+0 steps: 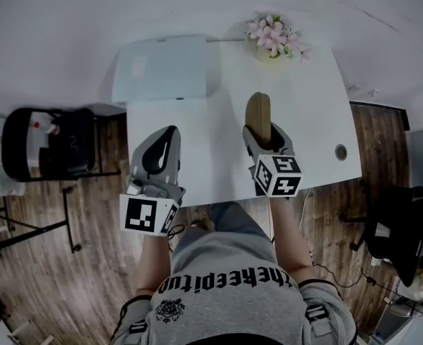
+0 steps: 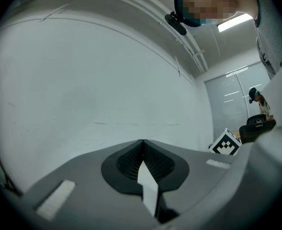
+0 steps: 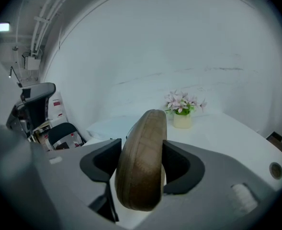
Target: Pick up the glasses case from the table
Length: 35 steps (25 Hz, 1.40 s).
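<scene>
The glasses case (image 1: pixel 258 115) is a brown, rounded, oblong case. My right gripper (image 1: pixel 263 132) is shut on it over the white table (image 1: pixel 312 113), with the case's far end sticking out past the jaws. In the right gripper view the case (image 3: pixel 141 152) stands on edge between the two dark pads, which press on its sides, and the white tabletop shows below it. My left gripper (image 1: pixel 169 136) hovers over the table's near left part, a little left of the case. In the left gripper view its jaws (image 2: pixel 142 143) meet with nothing between them, facing a bare wall.
A small pot of pink flowers (image 1: pixel 272 40) stands at the table's far edge. A pale flat box (image 1: pixel 164 67) lies at the far left. A round cable hole (image 1: pixel 341 152) sits near the right edge. Black chairs stand left (image 1: pixel 49 142) and right (image 1: pixel 405 228) of the table.
</scene>
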{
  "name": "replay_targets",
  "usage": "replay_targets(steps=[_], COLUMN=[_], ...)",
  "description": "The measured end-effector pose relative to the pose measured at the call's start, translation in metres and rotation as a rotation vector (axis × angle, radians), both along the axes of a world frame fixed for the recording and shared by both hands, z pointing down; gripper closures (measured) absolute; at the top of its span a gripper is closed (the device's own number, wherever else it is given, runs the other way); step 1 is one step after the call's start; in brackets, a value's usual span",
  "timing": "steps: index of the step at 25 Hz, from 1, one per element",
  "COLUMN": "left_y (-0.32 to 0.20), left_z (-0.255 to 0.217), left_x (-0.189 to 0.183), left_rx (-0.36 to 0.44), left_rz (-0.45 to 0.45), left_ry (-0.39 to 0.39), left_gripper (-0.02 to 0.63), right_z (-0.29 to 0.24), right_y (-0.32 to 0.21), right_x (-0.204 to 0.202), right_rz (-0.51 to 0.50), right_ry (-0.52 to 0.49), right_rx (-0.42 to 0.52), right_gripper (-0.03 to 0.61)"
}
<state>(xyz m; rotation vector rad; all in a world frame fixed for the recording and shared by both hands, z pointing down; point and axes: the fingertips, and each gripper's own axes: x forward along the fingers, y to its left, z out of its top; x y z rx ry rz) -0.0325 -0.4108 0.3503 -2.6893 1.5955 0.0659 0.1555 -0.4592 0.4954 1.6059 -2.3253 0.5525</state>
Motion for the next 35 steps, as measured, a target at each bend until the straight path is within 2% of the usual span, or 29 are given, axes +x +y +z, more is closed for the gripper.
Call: replay_targets(steps=[8,18,35], left_y=[0.021,0.043,0.078], left_z=[-0.008,-0.012,-0.021], left_x=[-0.009,-0.011,-0.019], left_rx=[0.024,0.040,0.063], left_rz=[0.018,0.048,0.066], left_ry=[0.013,0.024,0.018], left_gripper=[0.595,0.595,0.595], right_z=[-0.041,-0.079,-0.125], right_y=[0.029,0.065,0.113], right_x=[-0.017,-0.028,-0.042], right_rz=[-0.017,-0.027,-0.037], right_ry=[-0.048,-0.025,-0.039], right_rx=[0.087,0.212,0.358], right_gripper=[0.321,0.319,0.325])
